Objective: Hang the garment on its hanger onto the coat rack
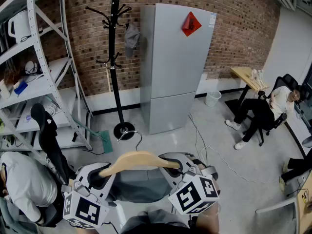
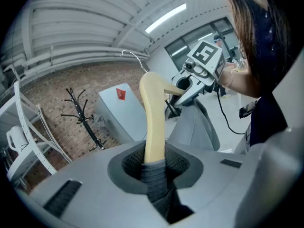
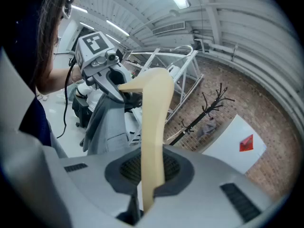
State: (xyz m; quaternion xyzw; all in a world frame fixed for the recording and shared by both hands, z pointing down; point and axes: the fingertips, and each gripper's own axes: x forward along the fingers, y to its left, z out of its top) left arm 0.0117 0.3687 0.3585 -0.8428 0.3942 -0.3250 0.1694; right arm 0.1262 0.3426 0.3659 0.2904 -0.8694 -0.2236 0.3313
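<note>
1. The left gripper is pinched shut on one end of the pale wooden hanger. The grey cloth garment is squeezed in there too.
2. The right gripper is pinched shut on the bare other end of the hanger.
3. The garment hangs from the hanger between both grippers, up in the air.
4. Far off, the tall black coat rack stands on the floor by the brick wall, just beside the big grey fridge.

The coat rack is cut off at the top; the garment shows only partly.
</note>
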